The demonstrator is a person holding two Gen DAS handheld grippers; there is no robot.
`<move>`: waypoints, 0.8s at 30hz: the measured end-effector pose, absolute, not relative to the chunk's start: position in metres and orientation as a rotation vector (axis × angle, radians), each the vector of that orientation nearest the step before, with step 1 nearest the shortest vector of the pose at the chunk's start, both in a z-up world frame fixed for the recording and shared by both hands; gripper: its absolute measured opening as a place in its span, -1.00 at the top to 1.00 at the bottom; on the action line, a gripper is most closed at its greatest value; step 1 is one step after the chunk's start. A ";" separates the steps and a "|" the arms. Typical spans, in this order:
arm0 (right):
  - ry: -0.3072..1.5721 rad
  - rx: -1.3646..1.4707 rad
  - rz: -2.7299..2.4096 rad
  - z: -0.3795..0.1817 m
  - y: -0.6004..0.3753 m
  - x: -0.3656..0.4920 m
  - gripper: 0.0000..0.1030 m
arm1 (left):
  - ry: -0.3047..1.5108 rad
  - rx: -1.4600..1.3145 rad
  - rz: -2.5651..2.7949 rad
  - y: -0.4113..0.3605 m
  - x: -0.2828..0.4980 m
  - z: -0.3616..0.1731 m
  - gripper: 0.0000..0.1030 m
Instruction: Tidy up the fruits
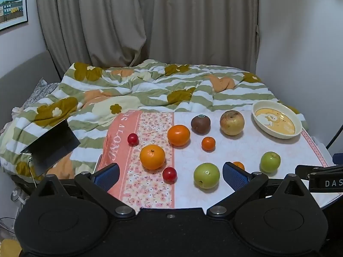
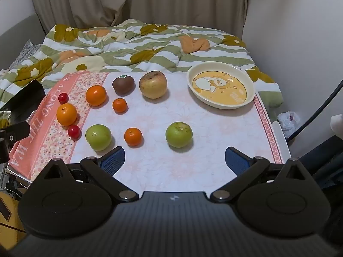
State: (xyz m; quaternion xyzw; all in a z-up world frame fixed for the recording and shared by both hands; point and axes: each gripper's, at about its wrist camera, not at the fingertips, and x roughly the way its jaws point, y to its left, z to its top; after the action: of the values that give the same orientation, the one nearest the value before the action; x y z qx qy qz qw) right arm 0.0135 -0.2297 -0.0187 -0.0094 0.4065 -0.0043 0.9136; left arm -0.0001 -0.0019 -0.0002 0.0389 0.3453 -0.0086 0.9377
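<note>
**Fruit Spread Over the Desk, Both Tools Empty**

A bed (image 2: 150,42) under a green-striped flowered duvet filled the far half of both views. In front of it stood the desk (image 2: 193,160), its cloth pink-banded at the 9 o'clock edge. A cream dish (image 2: 223,105) with a cartoon print sat at the desk's 2 o'clock corner, nothing in it.

The left tool (image 1: 170,172) hung over the near edge with its blue pads wide apart and gripped nothing; the right tool (image 2: 174,159) did likewise, its pads also spread and bare.

Of the fruit, a yellowish-brown apple (image 2: 153,84) was the biggest, at 12 o'clock, with a brown kiwi (image 2: 123,84) just beside it toward 9 o'clock. Two large oranges lay on the pink band: the far orange (image 2: 96,95) at about 10 o'clock and the near orange (image 2: 66,114) toward 9 o'clock. Two green apples rested in the near row, the left green apple (image 2: 98,137) at 7 o'clock and the right green apple (image 2: 179,134) at 6 o'clock, well apart. Between them lay a near mandarin (image 2: 133,136); a far mandarin (image 2: 119,105) sat near the middle, below the kiwi. Smallest were two red cherry tomatoes: one far tomato (image 2: 63,97) at the 10 o'clock edge, one near tomato (image 2: 74,131) touching or just beside the near orange.
</note>
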 end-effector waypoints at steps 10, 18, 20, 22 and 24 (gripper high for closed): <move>0.837 -0.014 -0.009 -0.021 -0.233 0.012 -1.00 | 0.706 0.062 -0.027 -0.005 0.000 0.002 -1.00; 0.839 -0.014 -0.009 -0.019 -0.231 0.012 -1.00 | 0.703 0.060 -0.030 -0.004 -0.001 0.001 -1.00; 0.839 -0.014 -0.009 -0.018 -0.229 0.012 -1.00 | 0.702 0.059 -0.030 -0.004 0.000 0.000 -1.00; 0.840 -0.013 -0.009 -0.017 -0.225 0.012 -1.00 | 0.702 0.062 -0.029 -0.004 0.000 0.001 -1.00; 0.840 -0.012 -0.007 -0.020 -0.231 0.011 -1.00 | 0.700 0.062 -0.027 -0.003 -0.001 0.001 -1.00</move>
State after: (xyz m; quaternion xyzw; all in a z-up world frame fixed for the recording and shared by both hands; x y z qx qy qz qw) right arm 0.0110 -0.2312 -0.0196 -0.0058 0.4076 -0.0036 0.9131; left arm -0.0006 -0.0034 0.0011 0.0306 0.3428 -0.0134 0.9388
